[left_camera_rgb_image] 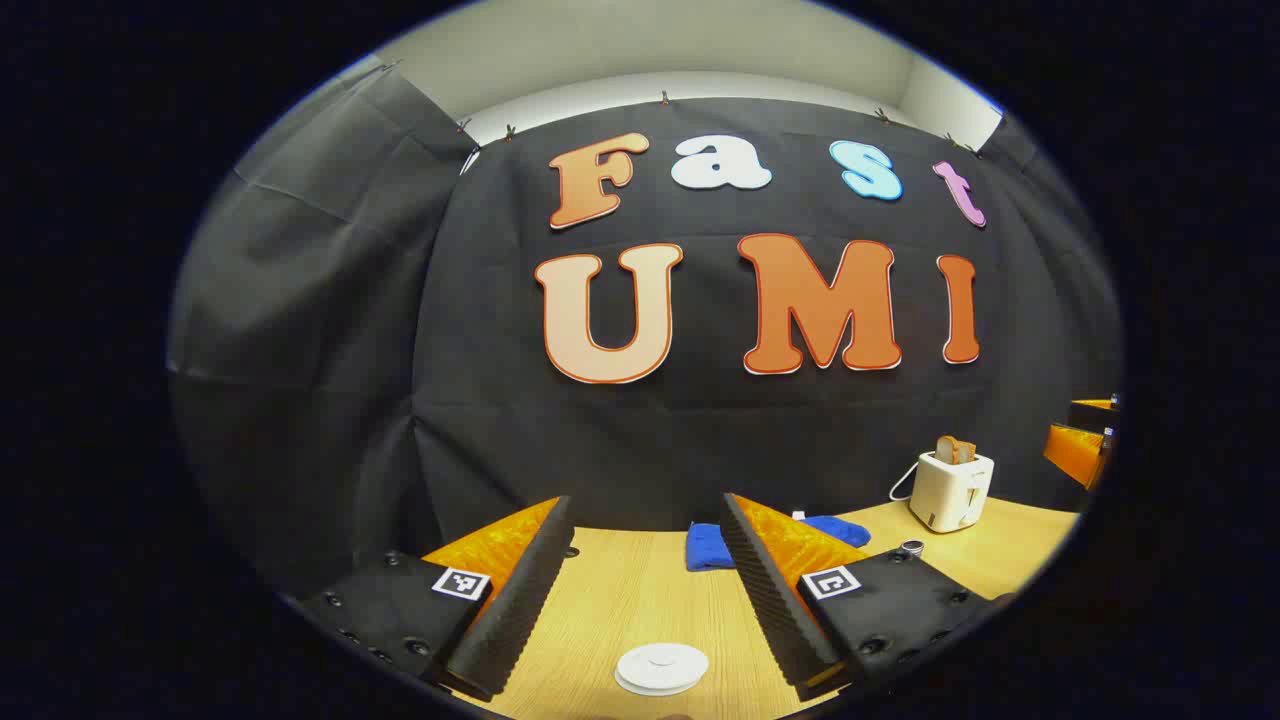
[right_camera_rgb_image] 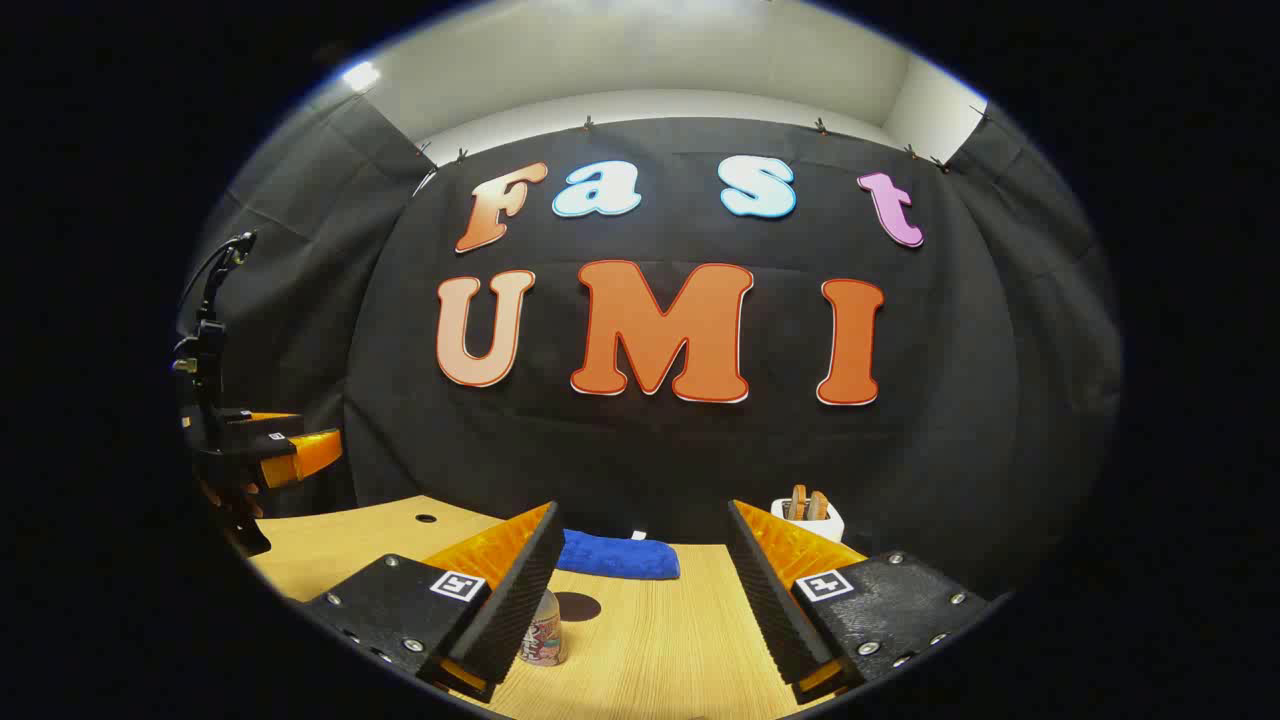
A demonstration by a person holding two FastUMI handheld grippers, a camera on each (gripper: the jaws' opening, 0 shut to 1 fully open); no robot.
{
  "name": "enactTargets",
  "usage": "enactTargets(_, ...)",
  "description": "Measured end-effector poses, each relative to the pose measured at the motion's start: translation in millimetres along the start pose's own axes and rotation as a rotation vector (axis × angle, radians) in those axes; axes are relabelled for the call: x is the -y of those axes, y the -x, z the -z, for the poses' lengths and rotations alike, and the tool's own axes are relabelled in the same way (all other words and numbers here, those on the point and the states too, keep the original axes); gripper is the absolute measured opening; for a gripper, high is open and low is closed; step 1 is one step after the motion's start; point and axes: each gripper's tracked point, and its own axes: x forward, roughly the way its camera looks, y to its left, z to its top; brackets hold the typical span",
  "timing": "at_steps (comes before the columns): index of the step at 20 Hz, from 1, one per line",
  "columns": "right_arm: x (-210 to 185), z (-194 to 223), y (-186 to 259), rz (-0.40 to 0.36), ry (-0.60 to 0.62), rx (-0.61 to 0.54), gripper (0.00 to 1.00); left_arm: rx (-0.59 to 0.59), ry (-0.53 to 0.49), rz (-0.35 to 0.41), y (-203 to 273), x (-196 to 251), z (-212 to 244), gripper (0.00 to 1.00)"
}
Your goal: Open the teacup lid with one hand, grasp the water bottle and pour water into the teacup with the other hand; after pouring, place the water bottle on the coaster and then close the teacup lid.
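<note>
In the left gripper view my left gripper [left_camera_rgb_image: 645, 510] is open, and a white round teacup lid [left_camera_rgb_image: 661, 668] lies low on the table between its fingers, touching neither. In the right gripper view my right gripper [right_camera_rgb_image: 642, 512] is also open and holds nothing. A small water bottle [right_camera_rgb_image: 545, 630] with a colourful label stands upright just inside its left finger, partly hidden by it. A dark round coaster [right_camera_rgb_image: 578, 606] lies right behind the bottle. The left gripper [right_camera_rgb_image: 270, 450] shows far off at the left edge, above the table.
A folded blue cloth [left_camera_rgb_image: 710, 545] [right_camera_rgb_image: 615, 555] lies at the back of the wooden table [right_camera_rgb_image: 650, 640]. A white toaster [left_camera_rgb_image: 950, 488] [right_camera_rgb_image: 808, 515] with bread slices stands back right. The table [left_camera_rgb_image: 620, 600] has a small hole [right_camera_rgb_image: 426, 518] at the left.
</note>
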Motion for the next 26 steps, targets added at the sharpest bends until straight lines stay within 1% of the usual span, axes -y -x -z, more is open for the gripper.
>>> enactTargets(6,-7,3,2,-0.016,0.018,-0.002,0.97,0.002,0.006,0.007,-1,-2,2,1.00)
enactTargets(10,-13,6,2,-0.034,0.016,-0.006,0.97,-0.015,0.017,0.004,-2,-5,11,1.00)
enactTargets(15,-18,5,2,-0.047,0.010,-0.004,0.97,-0.002,0.006,-0.005,1,-9,6,1.00)
enactTargets(18,-21,2,1,-0.058,0.006,-0.002,0.97,0.014,-0.003,0.011,0,-5,1,1.00)
enactTargets(20,-24,-2,-2,-0.073,0.008,-0.001,0.97,0.019,-0.032,0.010,-4,-9,-2,1.00)
enactTargets(21,-27,-4,-3,-0.084,0.012,-0.005,0.97,0.021,-0.025,0.015,-5,-10,-4,1.00)
enactTargets(22,-29,-6,-5,-0.089,0.016,-0.005,0.97,0.019,-0.015,0.029,-7,-7,-6,1.00)
enactTargets(23,-30,-10,-7,-0.090,0.020,-0.002,0.97,0.015,-0.012,0.036,-6,-6,-6,0.98)
enactTargets(24,-31,-11,-9,-0.090,0.025,-0.003,0.97,0.014,-0.023,0.041,-8,-7,-6,1.00)
enactTargets(26,-35,-5,-10,-0.098,0.025,-0.009,0.97,-0.015,-0.043,0.037,-9,-9,4,0.99)
